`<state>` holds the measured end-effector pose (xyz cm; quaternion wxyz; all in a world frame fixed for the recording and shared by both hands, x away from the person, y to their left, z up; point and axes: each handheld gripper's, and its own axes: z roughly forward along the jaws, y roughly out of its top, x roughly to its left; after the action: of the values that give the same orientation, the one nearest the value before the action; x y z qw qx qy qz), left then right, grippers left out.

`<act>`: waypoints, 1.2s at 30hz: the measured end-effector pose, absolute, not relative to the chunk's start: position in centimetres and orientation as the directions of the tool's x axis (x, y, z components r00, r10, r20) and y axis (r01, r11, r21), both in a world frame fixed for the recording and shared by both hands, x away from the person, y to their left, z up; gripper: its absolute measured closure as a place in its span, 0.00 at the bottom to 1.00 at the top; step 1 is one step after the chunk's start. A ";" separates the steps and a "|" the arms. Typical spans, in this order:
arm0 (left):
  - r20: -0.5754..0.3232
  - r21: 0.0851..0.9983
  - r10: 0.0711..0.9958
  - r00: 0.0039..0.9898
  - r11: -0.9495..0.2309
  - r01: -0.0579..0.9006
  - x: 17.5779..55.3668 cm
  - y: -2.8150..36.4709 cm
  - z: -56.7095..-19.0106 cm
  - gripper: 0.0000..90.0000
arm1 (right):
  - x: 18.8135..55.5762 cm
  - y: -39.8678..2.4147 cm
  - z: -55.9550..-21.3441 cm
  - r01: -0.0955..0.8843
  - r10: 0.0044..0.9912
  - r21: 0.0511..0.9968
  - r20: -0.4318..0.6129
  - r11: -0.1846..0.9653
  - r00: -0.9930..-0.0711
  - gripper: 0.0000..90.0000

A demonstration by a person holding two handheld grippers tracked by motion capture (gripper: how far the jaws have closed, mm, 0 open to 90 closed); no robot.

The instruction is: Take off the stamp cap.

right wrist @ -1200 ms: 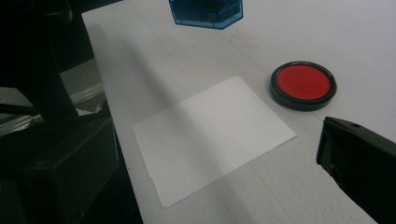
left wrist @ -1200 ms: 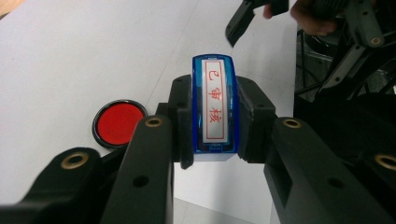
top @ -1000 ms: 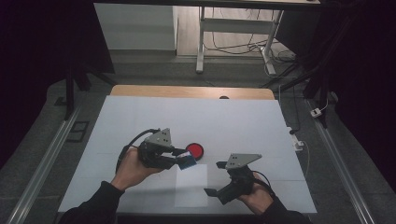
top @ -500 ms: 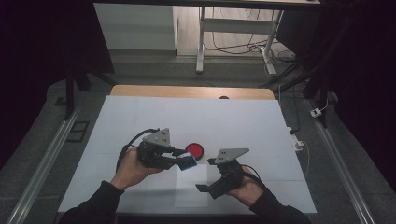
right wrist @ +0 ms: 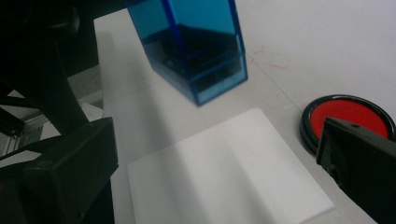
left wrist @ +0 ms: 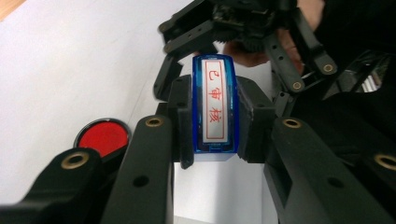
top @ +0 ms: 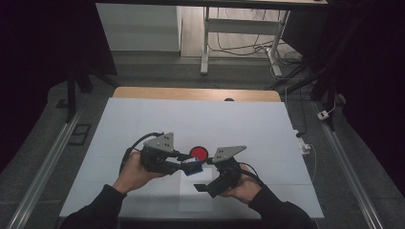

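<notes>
Stamp [left wrist: 215, 107] sits clamped in the left hand-held gripper [top: 191, 164]; lower it squarely onto the paper [right wrist: 224, 172] while the right hand-held gripper [top: 210, 183], jaws apart and empty, steadies the sheet.

Stamp [left wrist: 215, 107]: glossy translucent blue plastic, white paper label. Ink pad [right wrist: 348, 119]: matt red pad in glossy black plastic rim. Paper sheet [right wrist: 224, 172]: matt white, creased. Tabletop [top: 143, 124]: smooth matt white, wooden far edge. Left gripper [top: 187, 164]: matt black plastic, brass rivets.
</notes>
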<state>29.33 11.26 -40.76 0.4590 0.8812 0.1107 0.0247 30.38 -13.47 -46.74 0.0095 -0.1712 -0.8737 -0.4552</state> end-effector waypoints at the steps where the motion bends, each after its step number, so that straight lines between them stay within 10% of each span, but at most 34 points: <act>1: -0.057 0.816 0.213 0.975 -0.553 0.169 29.3 11.3 -40.8 0.79 | 30.4 -13.5 -46.7 0.308 0.290 0.792 0.173 0.527 -0.941 0.00; 9: -0.053 0.823 0.182 0.982 -0.548 0.146 29.4 11.3 -40.9 0.79 | 30.7 -12.9 -46.5 0.270 0.207 0.811 0.187 0.520 -0.960 0.08; 24: -0.038 0.836 0.132 0.991 -0.539 0.104 29.3 11.3 -41.1 0.79 | 31.6 -13.2 -46.1 0.246 0.082 0.827 0.238 0.505 -0.968 0.60; 36: -0.028 0.852 0.105 0.994 -0.517 0.079 29.3 11.4 -41.2 0.79 | 31.8 -13.4 -46.1 0.242 0.015 0.846 0.267 0.476 -0.963 0.75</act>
<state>29.26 11.43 -41.16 0.4886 0.8708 0.0529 0.0138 31.79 -13.38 -46.13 0.1123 -0.0753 -0.8516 -0.5065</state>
